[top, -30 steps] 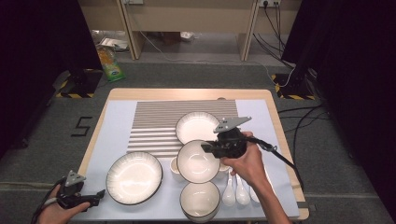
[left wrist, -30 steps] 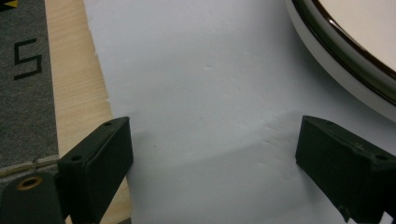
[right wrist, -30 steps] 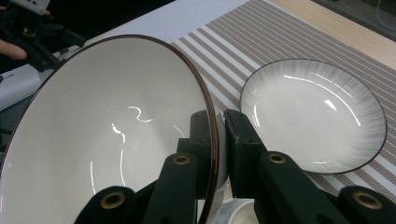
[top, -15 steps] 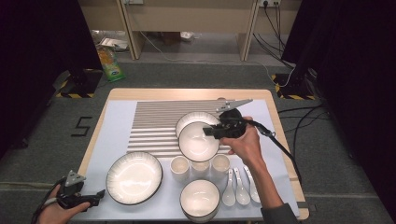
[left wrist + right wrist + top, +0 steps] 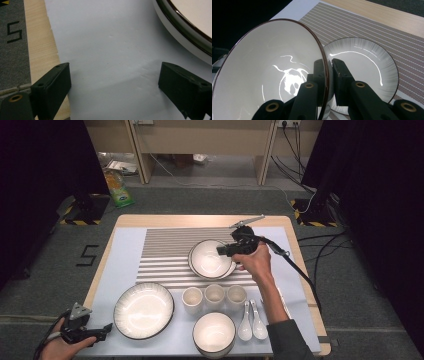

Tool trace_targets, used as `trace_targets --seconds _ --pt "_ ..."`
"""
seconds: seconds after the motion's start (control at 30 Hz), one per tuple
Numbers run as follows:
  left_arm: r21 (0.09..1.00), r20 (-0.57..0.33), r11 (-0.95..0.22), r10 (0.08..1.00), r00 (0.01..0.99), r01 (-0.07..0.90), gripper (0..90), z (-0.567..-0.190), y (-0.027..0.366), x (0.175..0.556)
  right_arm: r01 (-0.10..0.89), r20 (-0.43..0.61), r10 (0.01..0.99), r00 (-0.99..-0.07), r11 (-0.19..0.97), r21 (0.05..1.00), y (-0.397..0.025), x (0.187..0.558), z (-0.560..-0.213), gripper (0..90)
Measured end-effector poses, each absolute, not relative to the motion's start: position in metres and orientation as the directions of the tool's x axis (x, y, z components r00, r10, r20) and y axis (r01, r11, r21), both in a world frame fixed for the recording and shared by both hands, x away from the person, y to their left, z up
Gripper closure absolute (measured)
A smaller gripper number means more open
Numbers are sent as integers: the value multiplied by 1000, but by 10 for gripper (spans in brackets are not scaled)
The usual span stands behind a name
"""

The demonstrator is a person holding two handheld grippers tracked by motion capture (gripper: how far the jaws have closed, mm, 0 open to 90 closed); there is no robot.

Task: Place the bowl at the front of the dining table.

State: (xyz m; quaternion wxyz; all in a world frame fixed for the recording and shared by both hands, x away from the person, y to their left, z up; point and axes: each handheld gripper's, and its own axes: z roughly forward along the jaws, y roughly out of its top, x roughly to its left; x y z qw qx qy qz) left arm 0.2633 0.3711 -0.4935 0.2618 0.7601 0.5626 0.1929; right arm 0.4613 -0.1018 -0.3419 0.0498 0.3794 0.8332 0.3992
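Note:
My right gripper [image 5: 224,251] is shut on the rim of a white bowl with a dark edge [image 5: 210,259]. In the right gripper view the bowl [image 5: 269,72] is tilted, with one jaw inside and one outside its wall, where that gripper [image 5: 327,62] pinches the rim. It hangs just over a ribbed white plate [image 5: 367,65] lying on the striped mat [image 5: 165,250]; whether bowl and plate touch I cannot tell. My left gripper [image 5: 102,329] rests open at the table's front left corner, jaws wide apart over the pale sheet in the left gripper view [image 5: 113,82].
A large ribbed plate [image 5: 143,310] sits front left, its rim [image 5: 190,22] just right of my left gripper. Three cups [image 5: 215,295] stand in a row, with a bowl stack [image 5: 214,332] and two spoons [image 5: 251,320] in front. The wooden table edge [image 5: 37,50] is close.
My right gripper has carried the bowl from in front of the cups back and slightly right, over the ribbed plate on the mat. The left gripper has stayed put.

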Motion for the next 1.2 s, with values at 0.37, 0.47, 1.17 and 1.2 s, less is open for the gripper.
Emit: trace_targets --seconds 0.37,0.47,1.17,1.2 --pt "618 -4 -226 957 291 753 100 -494 371 263 652 260 716 -648 344 676 -103 488 -361 818" --pt "617 -4 -226 957 291 754 100 -494 371 263 671 274 729 -627 327 665 -107 494 -369 818" --pt "619 -5 -226 957 291 752 100 -494 371 263 754 329 786 -524 248 609 -120 522 -413 818" --pt "619 -5 -226 957 291 752 100 -494 371 263 754 325 787 -524 252 607 -119 523 -414 817"
